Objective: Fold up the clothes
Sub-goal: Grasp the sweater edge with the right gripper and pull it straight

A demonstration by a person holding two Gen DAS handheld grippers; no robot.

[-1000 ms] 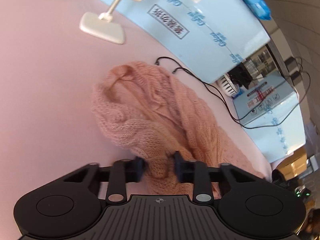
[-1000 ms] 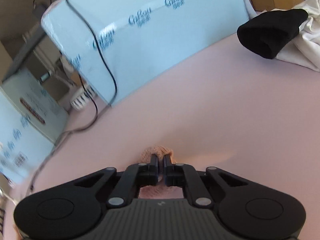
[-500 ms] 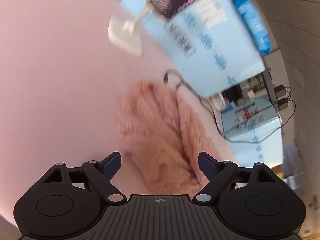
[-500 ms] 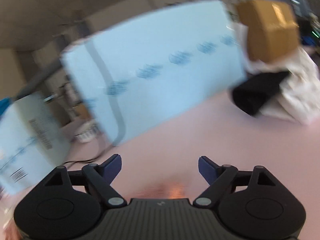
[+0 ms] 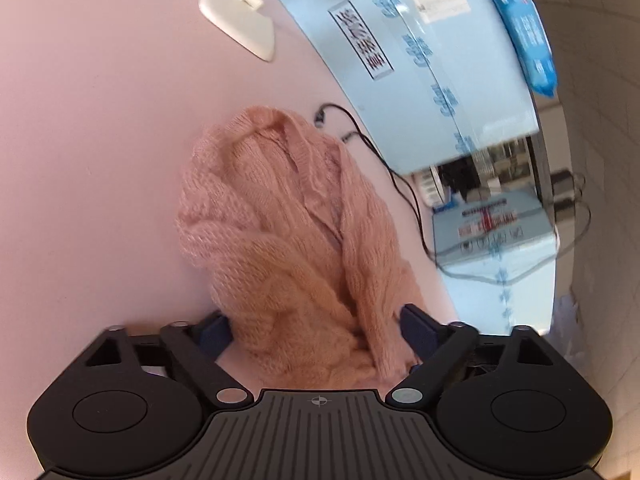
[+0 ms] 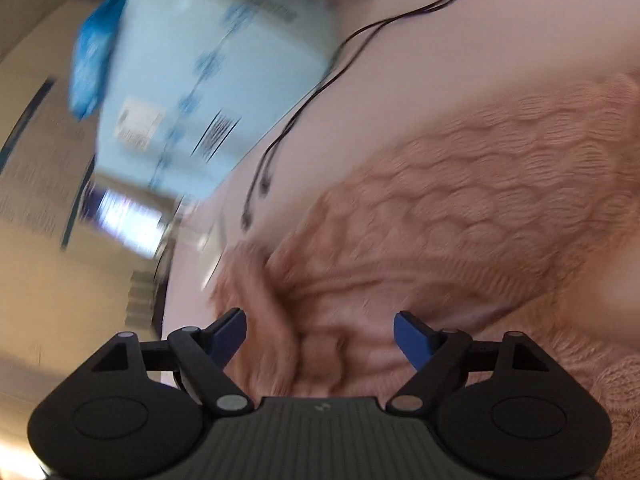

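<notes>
A second ago both of my tools were pinched on the pink knit cardigan (image 5: 288, 240). Now my left hand-held gripper (image 5: 314, 330) is wide open and holds nothing, with the near end of the cardigan sitting between its two fingers. My right hand-held gripper (image 6: 318, 330) is wide open too and holds nothing, and it has swung round to look down at the cardigan from the other side; that view is blurry. So I have let go, and the cardigan lies in a long, bunched lump on the pink surface (image 5: 100, 140), with its collar at the far end. It looks lumpy, not flat and neat, so I think more smoothing or folding may be needed, but I cannot be sure how far along I am. Around it I see a black cable (image 5: 384, 160) just beside the cardigan, a big light blue box (image 5: 440, 80) behind it, and a white stand base (image 5: 240, 20) farther off. The cable is the closest thing that could get caught.
</notes>
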